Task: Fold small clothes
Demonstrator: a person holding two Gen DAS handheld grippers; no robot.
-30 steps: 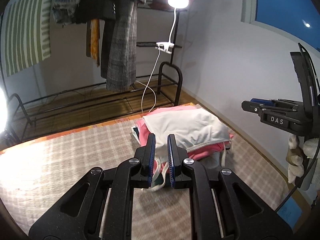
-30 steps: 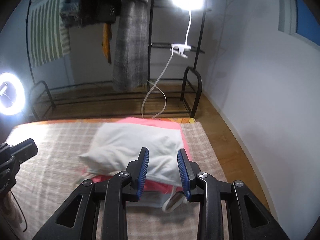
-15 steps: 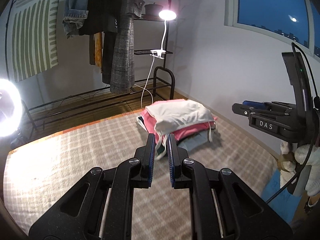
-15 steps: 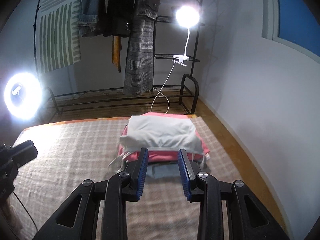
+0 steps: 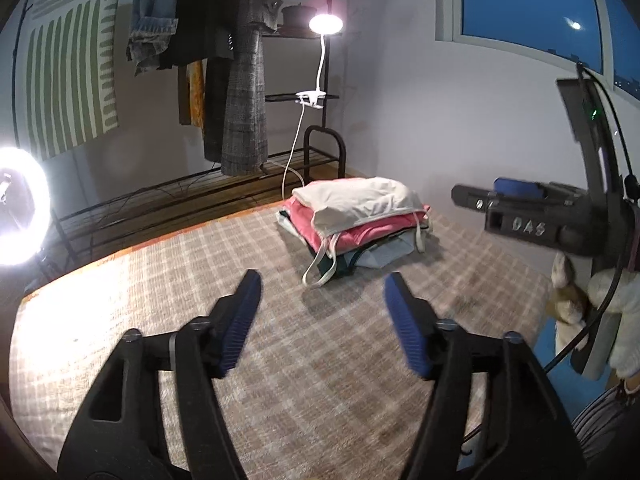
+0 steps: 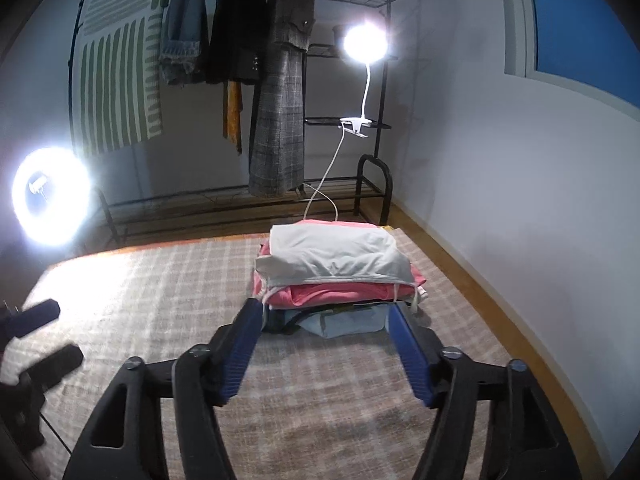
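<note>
Across the left wrist view I see the checked blanket (image 5: 200, 280) below a dark window (image 5: 528, 4); my left gripper (image 5: 320, 312) has just spread, empty, short of the folded stack (image 5: 356, 216), the right gripper (image 5: 520, 216) alongside. From the right wrist, its fingers (image 6: 240, 340) have likewise just spread, empty, before the stack.

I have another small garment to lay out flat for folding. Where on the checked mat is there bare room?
The checked mat is bare from the folded pile across to the ring light side, and in front of the pile. The far right corner is crowded by the pile, close to the rack.
</note>
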